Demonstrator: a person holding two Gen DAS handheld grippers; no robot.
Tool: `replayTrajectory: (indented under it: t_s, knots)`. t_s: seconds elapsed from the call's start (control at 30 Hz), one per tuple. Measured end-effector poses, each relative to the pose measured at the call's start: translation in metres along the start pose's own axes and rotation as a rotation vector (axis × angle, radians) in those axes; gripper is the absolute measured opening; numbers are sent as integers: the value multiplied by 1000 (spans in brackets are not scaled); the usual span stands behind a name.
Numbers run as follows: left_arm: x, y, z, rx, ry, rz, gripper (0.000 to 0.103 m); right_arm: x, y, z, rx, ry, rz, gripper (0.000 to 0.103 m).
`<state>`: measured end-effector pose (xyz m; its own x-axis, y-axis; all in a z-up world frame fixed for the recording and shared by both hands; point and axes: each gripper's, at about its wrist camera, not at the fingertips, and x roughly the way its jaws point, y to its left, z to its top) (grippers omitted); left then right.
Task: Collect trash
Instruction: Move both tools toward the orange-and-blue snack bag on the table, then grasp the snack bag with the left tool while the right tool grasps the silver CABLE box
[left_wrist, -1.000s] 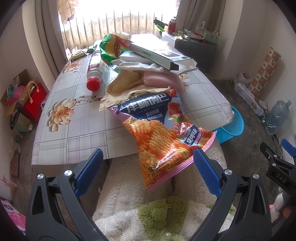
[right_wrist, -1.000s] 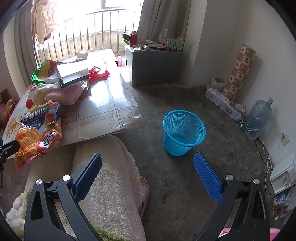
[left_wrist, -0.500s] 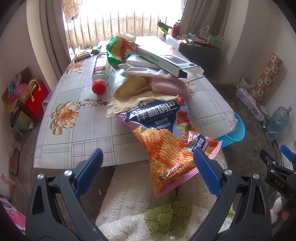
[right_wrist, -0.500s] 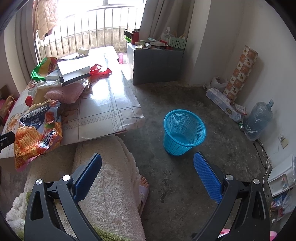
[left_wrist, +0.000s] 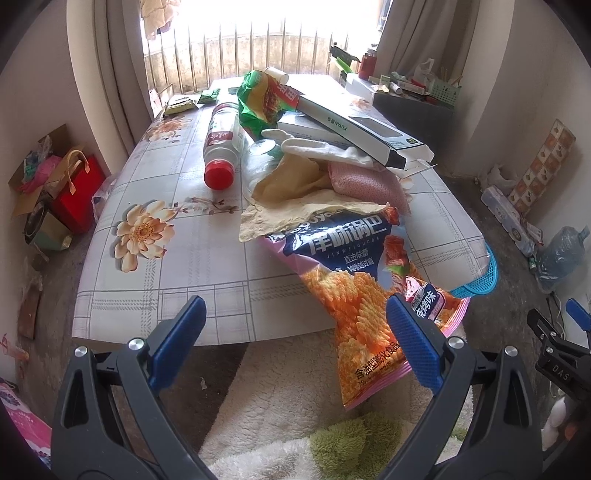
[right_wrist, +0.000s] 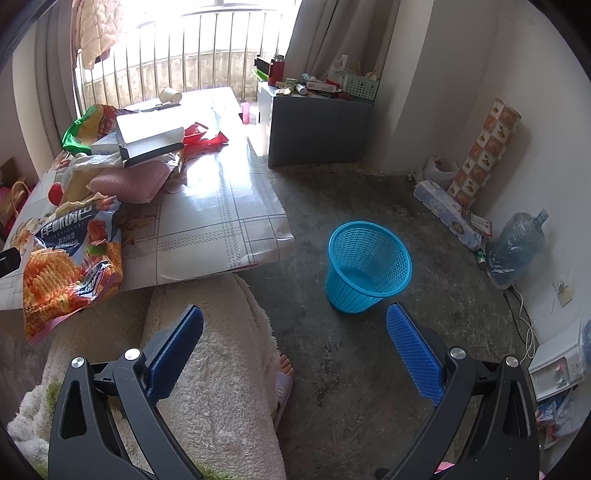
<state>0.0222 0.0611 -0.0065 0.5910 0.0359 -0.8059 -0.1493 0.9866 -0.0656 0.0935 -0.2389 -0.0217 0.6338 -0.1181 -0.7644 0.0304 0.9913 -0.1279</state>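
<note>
both tongs gaping, nothing gripped.
we are holding the left gripper (left_wrist: 295, 332) wide open short of the table (left_wrist: 177, 258); the snack bag (left_wrist: 362, 295) is drooping over the near edge at 1 o'clock. we are hovering the right gripper (right_wrist: 295, 332), spread empty, with the blue basket (right_wrist: 369, 266) on the floor at 1 o'clock.

Shiny plastic on the table, fuzzy cloth and rough floor below

The snack bag (left_wrist: 354, 280) is glossy printed film, the tablecloth (right_wrist: 221, 206) slick and reflective, the bin (right_wrist: 367, 266) blue plastic mesh, the robe (right_wrist: 221, 369) fluffy fleece, the floor (right_wrist: 369, 369) rough matt concrete.
</note>
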Motion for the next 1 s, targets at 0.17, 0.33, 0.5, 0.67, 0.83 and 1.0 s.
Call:
replayTrajectory:
  t_s: [0.17,0.33,0.5,0.67,0.83,1.0]
  knots:
    - [3,6,0,-11,0,0,94,0,8,7,-29,-12,-4,97]
    - [5,11,1,-22,-9,5,94,2,17,13,-59,-24,-2,97]
    - [8,17,3,-33,-19,7,94,4,23,20,-83,-30,8,97]
    - [10,26,3,-37,-48,-20,94,10,29,27,-90,-30,59,97]
    - [7,34,0,-4,-123,-98,94,21,36,33,-44,-6,251,97]
    - [4,40,1,19,-180,-180,94,43,48,40,40,63,485,91]
